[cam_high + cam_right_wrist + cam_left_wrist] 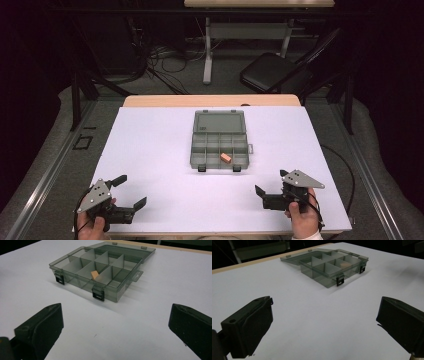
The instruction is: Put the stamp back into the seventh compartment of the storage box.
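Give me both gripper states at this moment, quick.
Left gripper: open, jaws wide apart, holding nothing.
Right gripper: open, holding nothing, facing the organizer box.

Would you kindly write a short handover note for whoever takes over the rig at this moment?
Left gripper: open, empty, near the table's front left.
Right gripper: open, empty, near the front right.
Organizer box: mid-table, lid folded back flat, latches undone.
Done: one orange block lies in a front-row compartment.
Left, probably: close the lid and snap both latches.
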A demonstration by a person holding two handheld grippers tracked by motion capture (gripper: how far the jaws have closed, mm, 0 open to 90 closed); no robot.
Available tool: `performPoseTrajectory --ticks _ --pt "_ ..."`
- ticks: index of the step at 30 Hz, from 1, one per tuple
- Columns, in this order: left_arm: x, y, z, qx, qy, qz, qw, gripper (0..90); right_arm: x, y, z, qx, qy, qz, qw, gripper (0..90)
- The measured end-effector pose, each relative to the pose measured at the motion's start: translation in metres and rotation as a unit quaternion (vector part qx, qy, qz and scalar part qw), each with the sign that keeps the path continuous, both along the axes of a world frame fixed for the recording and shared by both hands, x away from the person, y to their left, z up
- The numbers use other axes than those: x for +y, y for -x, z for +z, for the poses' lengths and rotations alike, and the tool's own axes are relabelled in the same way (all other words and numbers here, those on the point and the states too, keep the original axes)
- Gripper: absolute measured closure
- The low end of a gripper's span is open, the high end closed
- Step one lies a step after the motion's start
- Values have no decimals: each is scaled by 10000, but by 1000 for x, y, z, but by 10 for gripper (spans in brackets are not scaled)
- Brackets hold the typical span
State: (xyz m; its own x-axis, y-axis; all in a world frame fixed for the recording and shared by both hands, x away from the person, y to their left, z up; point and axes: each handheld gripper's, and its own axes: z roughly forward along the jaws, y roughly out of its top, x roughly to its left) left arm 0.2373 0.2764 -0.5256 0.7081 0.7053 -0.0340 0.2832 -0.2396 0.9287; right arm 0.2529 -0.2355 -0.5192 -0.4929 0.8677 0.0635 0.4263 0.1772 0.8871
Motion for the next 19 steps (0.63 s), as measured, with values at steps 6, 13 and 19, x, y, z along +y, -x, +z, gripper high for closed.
performPoseTrajectory --ticks 6,13,19 --pt "0 0 0 -7 -6 0 10000 5 -3 -2 -6 87 9 -147 9999 0" --pt "0 -2 0 9 1 -2 10000 5 -6 -5 -11 109 -24 -209 9997 0" --pt "0 -2 0 19 -13 18 10000 5 -6 -5 -11 73 -25 -222 9997 0"
